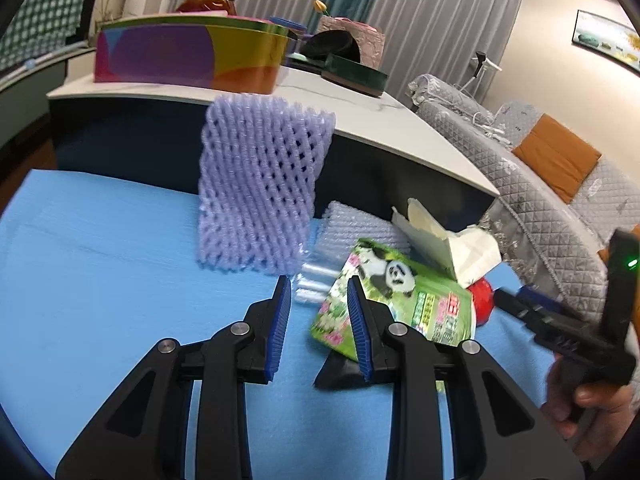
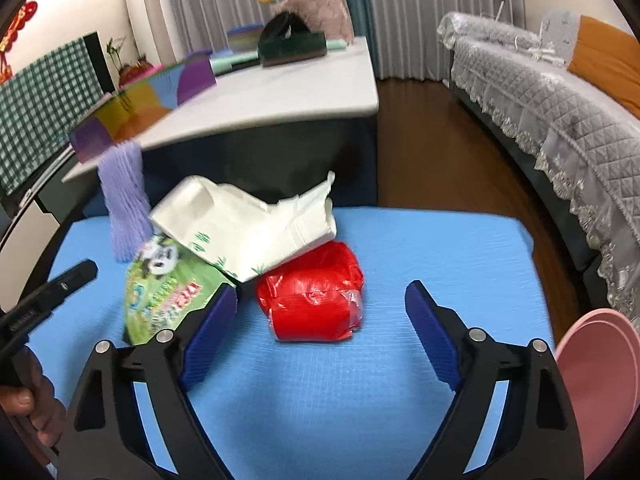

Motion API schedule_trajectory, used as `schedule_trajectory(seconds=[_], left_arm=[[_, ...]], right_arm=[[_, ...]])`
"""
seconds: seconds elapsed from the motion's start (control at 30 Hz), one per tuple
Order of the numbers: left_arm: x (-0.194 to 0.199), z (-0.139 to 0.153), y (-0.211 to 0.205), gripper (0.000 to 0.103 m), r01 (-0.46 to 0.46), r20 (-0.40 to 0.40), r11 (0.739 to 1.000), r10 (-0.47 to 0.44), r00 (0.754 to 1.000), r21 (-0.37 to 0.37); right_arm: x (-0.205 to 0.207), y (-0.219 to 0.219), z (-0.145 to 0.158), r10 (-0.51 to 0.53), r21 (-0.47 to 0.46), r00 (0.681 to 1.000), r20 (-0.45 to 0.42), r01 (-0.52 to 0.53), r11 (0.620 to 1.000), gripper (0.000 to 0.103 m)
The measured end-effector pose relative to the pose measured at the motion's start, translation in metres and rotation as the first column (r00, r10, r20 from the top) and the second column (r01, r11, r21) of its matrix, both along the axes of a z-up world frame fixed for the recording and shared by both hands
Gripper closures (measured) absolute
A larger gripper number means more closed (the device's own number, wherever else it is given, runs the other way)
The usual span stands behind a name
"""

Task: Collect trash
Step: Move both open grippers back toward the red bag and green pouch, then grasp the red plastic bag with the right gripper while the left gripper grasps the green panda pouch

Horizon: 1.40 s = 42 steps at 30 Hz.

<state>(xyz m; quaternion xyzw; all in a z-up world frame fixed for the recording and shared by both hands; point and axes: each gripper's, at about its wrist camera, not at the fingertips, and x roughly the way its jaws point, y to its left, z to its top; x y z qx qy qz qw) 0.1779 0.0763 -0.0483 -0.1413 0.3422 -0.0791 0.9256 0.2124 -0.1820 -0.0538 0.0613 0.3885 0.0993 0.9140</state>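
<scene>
A blue mat [image 2: 440,248] carries a red bag [image 2: 312,300]; green panda wrapper [image 2: 168,280]; white carton [image 2: 240,220].

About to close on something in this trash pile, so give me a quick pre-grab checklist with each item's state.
1. Right gripper jaws wide, nothing between the pads: ok.
2. Red bag lies ahead of the right gripper, roughly centred in its gap: ok.
3. White carton rests across the red bag's top and may shift with it: not ok.
4. Left gripper jaws part open, empty; its right finger is over the panda packet: ok.
5. Purple foam net blurred, support unseen: cannot tell.
6. Pink bin at the right edge, only its rim visible: cannot tell.
</scene>
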Motion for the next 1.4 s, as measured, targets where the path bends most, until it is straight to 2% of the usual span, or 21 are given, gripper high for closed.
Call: schedule_trajectory(seconds=[0.07,0.13,0.2,0.3,0.4,0.47,0.53,0.6,0.73,0.77,1.0,1.27,1.37,1.4], left_arm=[[0.006,-0.003,-0.003,0.071,0.013,-0.010,1.000,-0.013,1.000,-0.014],[0.015,-0.008,-0.010,0.060,0.022,-0.028,1.000,-0.023,0.999,-0.022],[0.020,-0.013,-0.016,0.057,0.032,-0.040,0.999,-0.033,0.999,-0.025],[0.029,-0.021,-0.024,0.056,0.041,-0.071,0.999,-0.042,0.997,-0.013],[0.033,-0.026,-0.025,0.056,0.033,-0.090,0.999,-0.036,0.995,-0.039],[0.033,-0.026,-0.026,0.057,0.039,-0.096,0.998,-0.044,0.994,-0.055],[0.033,-0.027,-0.026,0.067,0.046,-0.099,0.997,-0.052,0.994,-0.061],[0.031,-0.026,-0.025,0.075,0.046,-0.100,0.997,-0.053,0.994,-0.068],[0.024,-0.024,-0.023,0.098,0.050,-0.107,0.995,-0.059,0.993,-0.088],[0.023,-0.024,-0.024,0.100,0.054,-0.108,0.995,-0.063,0.992,-0.085],[-0.001,-0.008,-0.040,0.103,0.123,-0.086,0.991,-0.126,0.988,-0.049],[-0.026,-0.002,-0.042,0.103,0.109,-0.085,0.994,-0.106,0.991,0.030],[-0.031,-0.001,-0.047,0.098,0.107,-0.078,0.992,-0.102,0.992,0.073],[-0.032,-0.001,-0.047,0.092,0.105,-0.078,0.991,-0.098,0.992,0.088]], right_arm=[[0.007,0.001,-0.006,-0.004,0.004,1.000,-0.028,0.004,1.000,0.016],[0.013,0.003,-0.009,-0.002,0.005,0.999,-0.045,0.003,1.000,0.016],[0.016,0.007,-0.011,0.006,-0.003,0.999,-0.053,-0.006,1.000,0.015],[0.021,0.012,-0.016,0.013,-0.042,0.998,-0.067,-0.016,0.999,0.015],[0.023,0.009,-0.023,0.000,-0.040,0.996,-0.093,-0.004,0.999,0.016],[0.024,0.005,-0.023,-0.001,-0.021,0.995,-0.098,-0.001,1.000,0.022],[0.023,0.006,-0.022,0.015,-0.020,0.995,-0.095,-0.017,1.000,0.039],[0.019,0.006,-0.020,0.027,-0.029,0.995,-0.092,-0.029,0.999,0.046],[0.009,0.001,-0.017,0.031,-0.041,0.996,-0.088,-0.034,0.999,0.048],[0.006,-0.001,-0.015,0.028,-0.046,0.996,-0.085,-0.032,0.998,0.048],[-0.024,-0.028,-0.001,0.014,-0.062,0.997,-0.071,-0.019,0.998,0.048],[-0.074,-0.057,0.023,0.017,-0.061,1.000,-0.026,-0.018,0.998,0.048],[-0.089,-0.064,0.032,0.017,-0.043,1.000,-0.014,-0.018,0.999,0.048],[-0.093,-0.066,0.034,0.017,-0.040,1.000,-0.009,-0.018,0.999,0.048]])
